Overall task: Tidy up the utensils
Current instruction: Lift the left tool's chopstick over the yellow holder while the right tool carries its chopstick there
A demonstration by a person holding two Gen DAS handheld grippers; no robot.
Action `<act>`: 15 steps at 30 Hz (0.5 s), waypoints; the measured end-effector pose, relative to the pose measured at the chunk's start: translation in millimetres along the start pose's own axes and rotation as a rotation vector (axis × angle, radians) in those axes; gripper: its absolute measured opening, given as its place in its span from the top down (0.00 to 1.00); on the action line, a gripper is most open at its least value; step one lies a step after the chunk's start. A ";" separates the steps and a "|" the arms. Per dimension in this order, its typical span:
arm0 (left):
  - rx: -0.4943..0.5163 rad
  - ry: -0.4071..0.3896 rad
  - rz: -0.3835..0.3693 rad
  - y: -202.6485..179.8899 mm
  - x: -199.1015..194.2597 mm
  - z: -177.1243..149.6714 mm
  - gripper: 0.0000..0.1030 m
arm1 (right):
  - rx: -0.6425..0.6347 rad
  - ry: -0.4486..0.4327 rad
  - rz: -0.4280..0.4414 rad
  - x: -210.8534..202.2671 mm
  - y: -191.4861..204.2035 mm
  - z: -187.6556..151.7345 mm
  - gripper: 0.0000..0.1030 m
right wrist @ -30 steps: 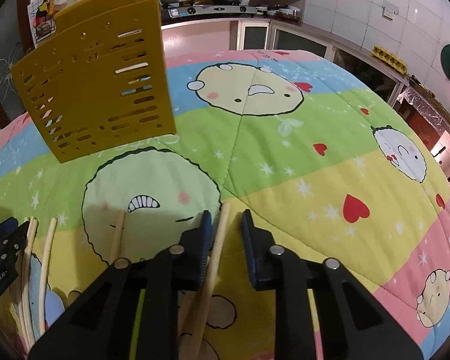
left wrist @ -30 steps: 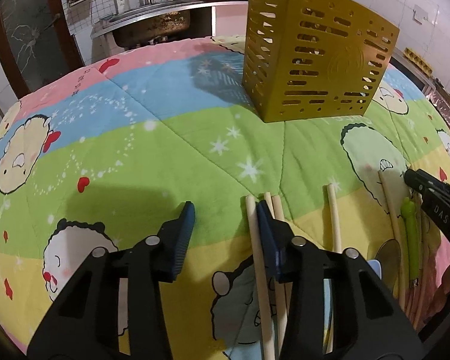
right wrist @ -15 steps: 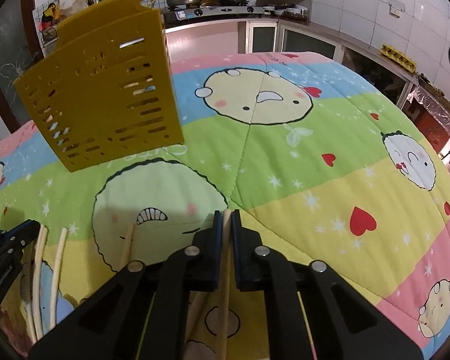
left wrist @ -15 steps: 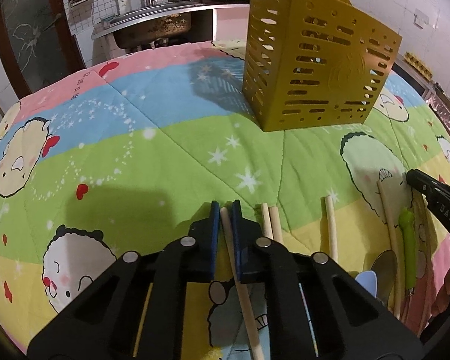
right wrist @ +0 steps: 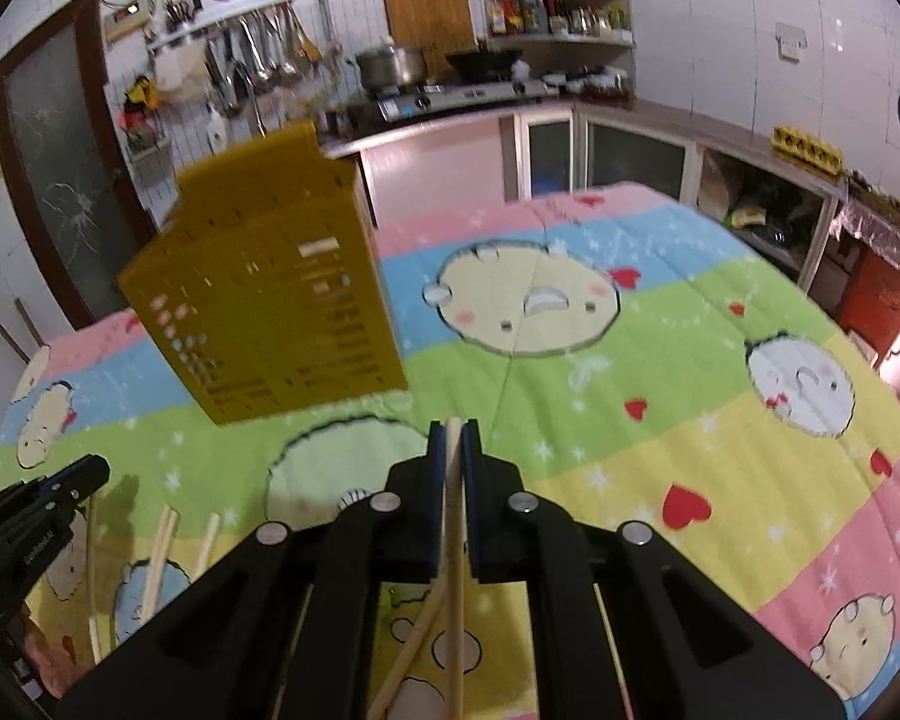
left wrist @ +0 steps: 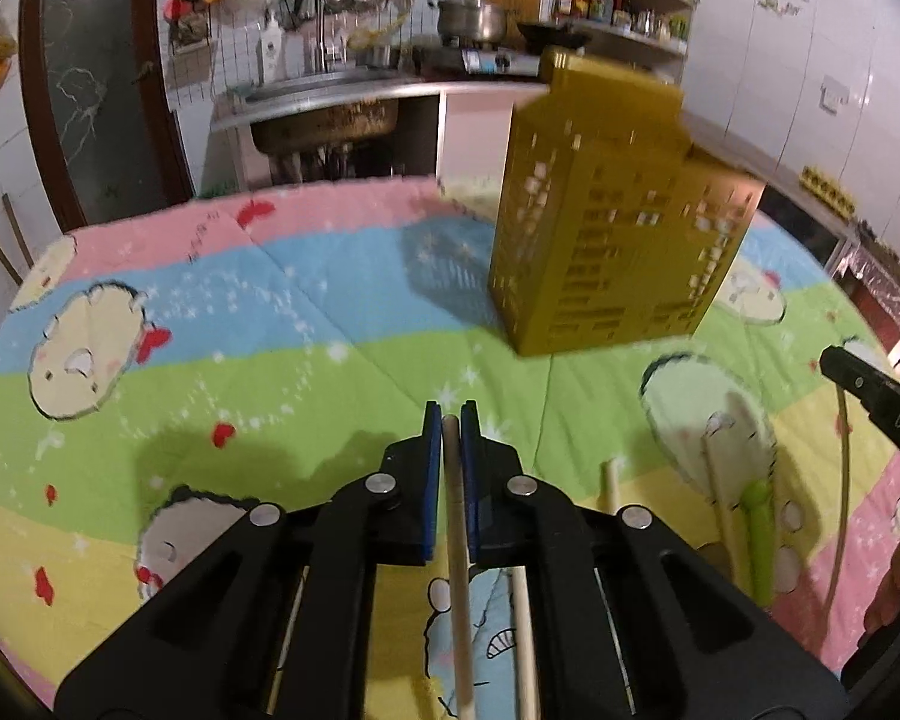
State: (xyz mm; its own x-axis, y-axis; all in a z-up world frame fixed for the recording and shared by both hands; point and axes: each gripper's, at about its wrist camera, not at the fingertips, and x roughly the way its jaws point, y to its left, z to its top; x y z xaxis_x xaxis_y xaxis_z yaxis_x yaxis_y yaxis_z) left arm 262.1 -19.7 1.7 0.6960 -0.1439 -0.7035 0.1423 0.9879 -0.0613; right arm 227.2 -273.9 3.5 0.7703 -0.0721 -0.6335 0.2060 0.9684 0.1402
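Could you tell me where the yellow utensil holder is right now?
The holder stands upright on the quilt, right of centre in the left wrist view and left of centre in the right, beyond both gripped chopsticks.

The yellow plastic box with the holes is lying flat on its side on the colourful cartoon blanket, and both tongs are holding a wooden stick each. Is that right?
Not quite. The yellow plastic box with the holes is standing upright on the colourful cartoon blanket, as the left wrist view shows. The rest holds: the left tongs pinch one wooden stick and the right tongs pinch another wooden stick.
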 end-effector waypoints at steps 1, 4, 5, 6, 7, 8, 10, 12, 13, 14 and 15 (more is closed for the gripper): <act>-0.002 -0.014 0.001 -0.3 -3.8 2.5 0.95 | -0.001 -0.019 0.009 -4.5 0.2 2.1 0.94; -0.002 -0.084 0.011 -2.5 -22.5 9.2 0.96 | -0.006 -0.078 0.035 -17.9 1.0 7.3 0.94; 0.000 -0.102 0.014 -3.7 -27.2 10.3 0.96 | -0.010 -0.101 0.042 -23.4 1.2 8.6 0.94; 0.001 -0.124 0.019 -4.3 -32.7 11.4 0.95 | -0.011 -0.120 0.052 -27.4 0.9 9.8 0.94; 0.001 -0.153 0.025 -4.7 -39.5 12.1 0.96 | -0.012 -0.143 0.062 -33.1 0.8 10.6 0.94; -0.002 -0.175 0.026 -4.6 -44.7 13.3 0.95 | -0.013 -0.167 0.070 -40.1 0.8 11.2 0.94; -0.012 -0.218 0.026 -4.6 -56.0 14.0 0.96 | -0.015 -0.207 0.078 -50.3 0.2 12.7 0.94; -0.020 -0.262 0.028 -4.3 -67.5 14.1 0.96 | -0.021 -0.250 0.084 -62.2 0.7 13.5 0.94; -0.018 -0.280 0.031 -4.7 -71.3 13.2 0.96 | -0.024 -0.271 0.086 -67.9 1.0 13.7 0.94; -0.014 -0.308 0.041 -5.4 -76.7 11.6 0.96 | -0.026 -0.286 0.088 -72.2 1.6 14.0 0.94; -0.013 -0.326 0.049 -5.4 -80.3 9.7 0.96 | -0.030 -0.310 0.089 -78.8 2.3 13.5 0.94</act>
State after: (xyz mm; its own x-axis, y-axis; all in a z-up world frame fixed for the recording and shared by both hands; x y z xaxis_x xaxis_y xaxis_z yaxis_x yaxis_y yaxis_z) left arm 212.2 -14.1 65.4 0.8909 -0.1054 -0.4419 0.0958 0.9944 -0.0440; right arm 175.1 -269.3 64.0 0.9326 -0.0511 -0.3573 0.1148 0.9805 0.1595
